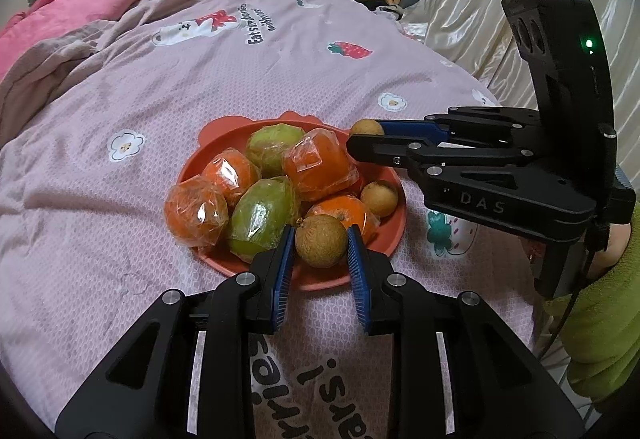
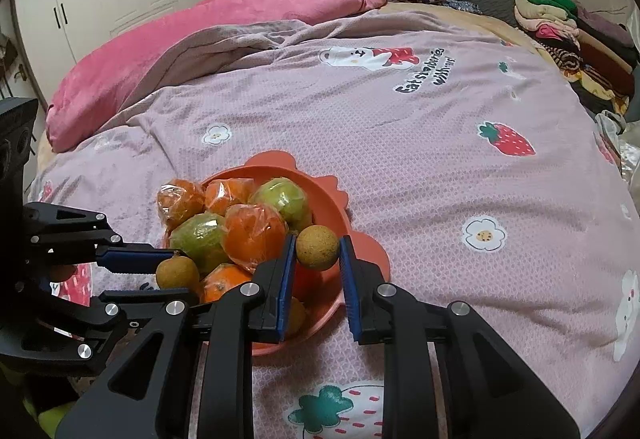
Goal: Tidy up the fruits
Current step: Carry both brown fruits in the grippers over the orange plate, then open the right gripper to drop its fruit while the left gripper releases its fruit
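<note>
One longan was clamped in the left gripper over the orange plate's near rim, another in the right gripper above its right edge.

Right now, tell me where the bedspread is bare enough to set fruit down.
Bare: the bedspread right of the orange bowl toward the strawberry print, and beyond the bowl toward the pink quilt. Crowded: the bowl itself, piled with wrapped oranges, green fruits and longans.
</note>
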Demonstrator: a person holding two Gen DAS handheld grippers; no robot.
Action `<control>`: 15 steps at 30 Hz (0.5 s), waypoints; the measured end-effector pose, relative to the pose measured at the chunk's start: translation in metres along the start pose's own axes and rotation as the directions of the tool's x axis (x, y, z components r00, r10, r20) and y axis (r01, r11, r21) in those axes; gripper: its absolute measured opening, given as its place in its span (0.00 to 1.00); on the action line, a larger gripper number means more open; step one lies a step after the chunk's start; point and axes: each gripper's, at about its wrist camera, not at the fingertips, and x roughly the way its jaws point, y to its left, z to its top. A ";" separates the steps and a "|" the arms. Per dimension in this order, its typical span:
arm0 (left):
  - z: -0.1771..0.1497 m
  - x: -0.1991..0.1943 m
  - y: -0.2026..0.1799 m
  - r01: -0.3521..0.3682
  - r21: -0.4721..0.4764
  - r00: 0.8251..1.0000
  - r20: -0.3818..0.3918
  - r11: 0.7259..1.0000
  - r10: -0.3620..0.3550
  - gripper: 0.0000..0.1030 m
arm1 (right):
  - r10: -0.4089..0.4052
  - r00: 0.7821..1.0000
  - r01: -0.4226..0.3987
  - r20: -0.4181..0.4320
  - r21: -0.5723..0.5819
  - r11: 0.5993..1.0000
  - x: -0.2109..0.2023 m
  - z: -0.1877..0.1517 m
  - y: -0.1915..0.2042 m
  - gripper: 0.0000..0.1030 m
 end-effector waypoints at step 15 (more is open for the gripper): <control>0.001 -0.001 0.000 0.018 0.004 1.000 0.007 1.000 -0.018 0.18 | -0.015 1.000 0.015 -0.014 -0.005 1.000 0.007 0.003 0.001 0.21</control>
